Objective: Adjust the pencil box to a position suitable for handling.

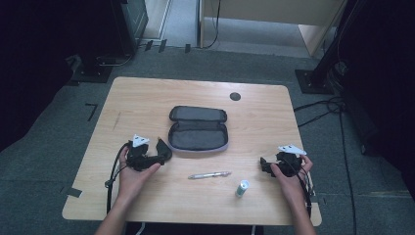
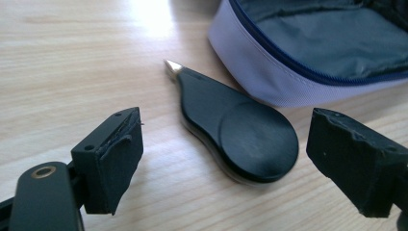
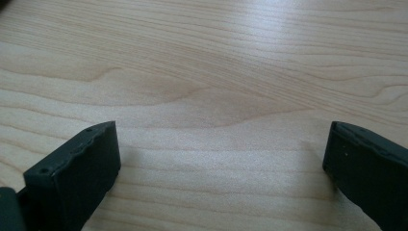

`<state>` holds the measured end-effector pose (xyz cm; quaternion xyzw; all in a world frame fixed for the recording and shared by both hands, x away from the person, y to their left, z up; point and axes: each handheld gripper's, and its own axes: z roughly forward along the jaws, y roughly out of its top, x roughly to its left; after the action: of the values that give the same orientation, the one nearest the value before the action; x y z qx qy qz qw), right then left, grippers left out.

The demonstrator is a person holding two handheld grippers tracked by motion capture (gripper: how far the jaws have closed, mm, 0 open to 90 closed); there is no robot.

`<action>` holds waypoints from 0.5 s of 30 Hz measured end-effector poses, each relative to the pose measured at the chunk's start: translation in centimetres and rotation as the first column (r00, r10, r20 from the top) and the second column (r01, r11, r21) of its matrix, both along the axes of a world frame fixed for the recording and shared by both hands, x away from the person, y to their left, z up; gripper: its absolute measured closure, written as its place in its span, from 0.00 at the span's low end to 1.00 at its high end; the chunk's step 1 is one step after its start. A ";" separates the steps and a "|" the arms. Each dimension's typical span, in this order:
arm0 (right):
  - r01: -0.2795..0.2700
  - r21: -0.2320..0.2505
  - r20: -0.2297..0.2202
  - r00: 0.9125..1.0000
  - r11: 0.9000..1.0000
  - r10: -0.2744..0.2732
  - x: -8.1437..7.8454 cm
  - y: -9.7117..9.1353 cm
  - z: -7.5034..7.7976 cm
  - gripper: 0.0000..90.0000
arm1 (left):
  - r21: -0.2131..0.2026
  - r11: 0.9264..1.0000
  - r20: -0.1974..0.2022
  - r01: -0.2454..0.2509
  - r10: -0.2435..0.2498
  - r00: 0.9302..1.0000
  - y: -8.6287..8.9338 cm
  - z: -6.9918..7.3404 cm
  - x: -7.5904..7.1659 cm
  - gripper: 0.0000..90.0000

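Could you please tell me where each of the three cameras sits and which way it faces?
High view: above the person's side, looking forward and down on the table; forearms, both tongs.
Left gripper view: on the left tongs, facing the black teardrop tool and the open pouch; the high view shares both.
Right gripper view: on the right tongs, facing bare wood.

A silver pen [image 1: 209, 175] lay at lower centre of the high view, with a small green-and-white tube [image 1: 242, 188] just right of and below it. A dark round grommet [image 1: 235, 96] sat near the upper right of the wooden table [image 1: 137, 98].
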<state>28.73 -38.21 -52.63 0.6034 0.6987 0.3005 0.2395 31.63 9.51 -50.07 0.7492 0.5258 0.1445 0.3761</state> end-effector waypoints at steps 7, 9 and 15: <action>0.011 0.000 0.001 1.000 1.000 -0.011 0.0 0.1 0.0 0.00 | 0.085 0.996 -0.008 0.004 -0.003 1.000 -1.8 -0.9 0.0 0.15; 0.011 0.000 0.001 1.000 1.000 -0.011 0.0 0.1 0.0 0.00 | 0.113 0.994 -0.009 0.005 -0.004 1.000 -2.1 -1.2 0.0 0.15; 0.018 0.000 0.003 1.000 1.000 -0.018 -0.1 0.1 0.0 0.00 | 0.132 0.991 0.004 -0.018 0.018 1.000 -2.1 -1.3 0.1 0.17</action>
<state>28.63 -38.06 -52.64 0.6093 0.6930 0.2992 0.2430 31.68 7.38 -51.38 0.7674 0.5214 0.1832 0.3251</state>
